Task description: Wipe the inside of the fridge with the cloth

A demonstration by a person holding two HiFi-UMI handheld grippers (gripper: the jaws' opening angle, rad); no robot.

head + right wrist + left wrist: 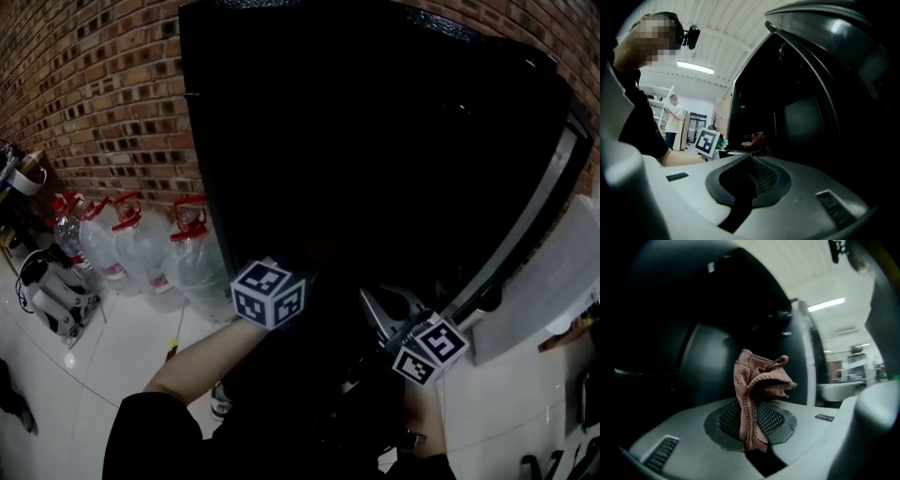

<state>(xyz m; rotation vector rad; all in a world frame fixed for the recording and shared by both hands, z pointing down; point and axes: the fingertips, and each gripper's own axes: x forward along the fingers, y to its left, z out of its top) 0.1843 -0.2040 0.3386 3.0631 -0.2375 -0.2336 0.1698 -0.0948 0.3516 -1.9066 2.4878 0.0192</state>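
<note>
Head view (spotter): you face the black fridge (375,141), its door (520,223) swung out on your right. Both marker cubes sit low at the dark opening. The inside is too dark to read from up here. Water bottles (141,248) stand on the floor by the brick wall, well apart from the work.

Left gripper view (logger): your left hand-held gripper (751,434) is clamped on the cloth (757,385). The pinch is at the cloth's lower edge, so the brown folds stand free past the tips. That reads as deliberate: the loose bunch, not the jaws, would meet the fridge wall.

Spotter: agreed. The cloth hangs at the mouth of the fridge with the dark liner behind it. It is not pressed on any surface that shows, so my judgement is that no wiping contact is made at this moment.

Right gripper view (logger): your right hand-held gripper (745,183) has its jaws together, with nothing between them. It looks into the opening, and the cloth shows small ahead of it. Likely you park it near the door edge to stay clear of the cloth, or to steady the door. Contact with the door does not show.

Spotter: next, as a judgement only, carry the folds flat against a wall or shelf. The risk is the small pinch: a hard drag may pull the cloth out.
</note>
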